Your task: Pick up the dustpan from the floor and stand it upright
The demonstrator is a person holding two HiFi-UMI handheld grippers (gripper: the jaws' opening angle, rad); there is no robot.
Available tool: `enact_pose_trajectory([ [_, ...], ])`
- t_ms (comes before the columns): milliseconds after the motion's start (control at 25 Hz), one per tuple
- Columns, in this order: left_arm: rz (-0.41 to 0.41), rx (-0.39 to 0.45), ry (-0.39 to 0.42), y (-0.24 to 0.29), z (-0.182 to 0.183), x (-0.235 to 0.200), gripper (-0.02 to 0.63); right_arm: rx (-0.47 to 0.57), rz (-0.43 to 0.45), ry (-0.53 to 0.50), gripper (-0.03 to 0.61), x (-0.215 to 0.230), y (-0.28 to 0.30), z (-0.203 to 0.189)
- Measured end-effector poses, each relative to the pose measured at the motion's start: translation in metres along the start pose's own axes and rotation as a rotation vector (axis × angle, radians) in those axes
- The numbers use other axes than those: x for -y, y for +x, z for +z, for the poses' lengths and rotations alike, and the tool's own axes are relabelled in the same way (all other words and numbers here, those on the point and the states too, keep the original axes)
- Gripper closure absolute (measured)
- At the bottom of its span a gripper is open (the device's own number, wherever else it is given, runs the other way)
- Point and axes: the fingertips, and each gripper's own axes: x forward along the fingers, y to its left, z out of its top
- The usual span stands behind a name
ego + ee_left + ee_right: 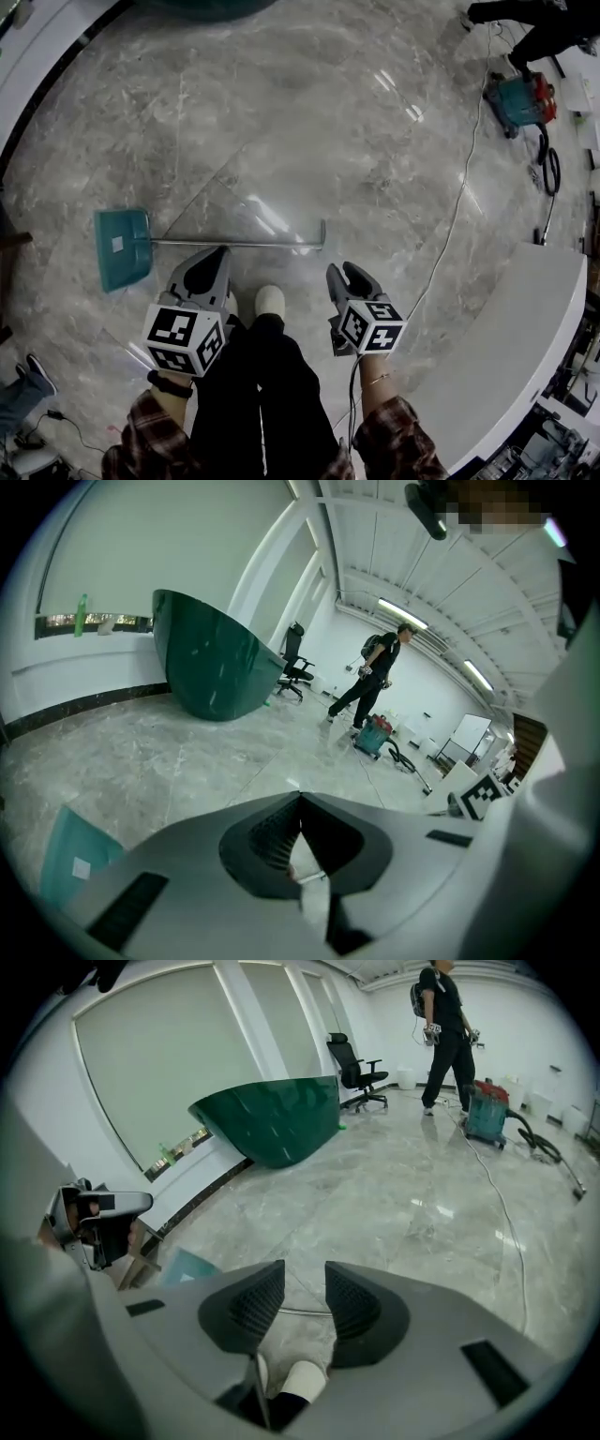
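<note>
Both claws hover by our white shoe (269, 300): the left gripper (217, 255) is pinched together on nothing, the right gripper (345, 272) is spread wide and empty. Just ahead, the dustpan (122, 248) lies flat on the marble floor (356, 122), teal pan leftward, thin metal handle (253, 245) running right. We judge it light and stiff, the rod slick; best taken near its hooked end.

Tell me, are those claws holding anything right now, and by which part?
Nothing is held. The left claw is shut on nothing, the right claw is open and empty, and the dustpan lies untouched on the floor.
</note>
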Motion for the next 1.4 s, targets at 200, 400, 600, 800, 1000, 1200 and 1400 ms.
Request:
enact_pose_trajectory([
  [200,0.004,0.001,0.023,0.049,-0.037,-0.039,0.603,-0.032,-0.042,0.079,0.437,0.040,0.065,-0.043],
  [400,0.015,-0.023,0.045,0.091,-0.080,-0.081,0.603,-0.076,-0.089,0.100,0.437,0.076,0.125,-0.087],
  [600,0.029,-0.025,0.030,0.130,-0.115,-0.114,0.603,-0.119,-0.131,0.108,0.437,0.118,0.181,-0.123],
  [800,0.026,-0.029,0.026,0.168,-0.142,-0.135,0.603,-0.144,-0.169,0.096,0.437,0.153,0.226,-0.147],
  [1000,0.012,-0.030,0.049,0.202,-0.154,-0.145,0.603,-0.183,-0.212,0.056,0.437,0.177,0.257,-0.151],
  [1200,0.027,-0.040,0.054,0.227,-0.162,-0.157,0.603,-0.246,-0.227,0.104,0.437,0.198,0.284,-0.177],
  [1400,0.019,-0.049,0.049,0.234,-0.163,-0.156,0.603,-0.284,-0.270,0.102,0.439,0.200,0.292,-0.189],
])
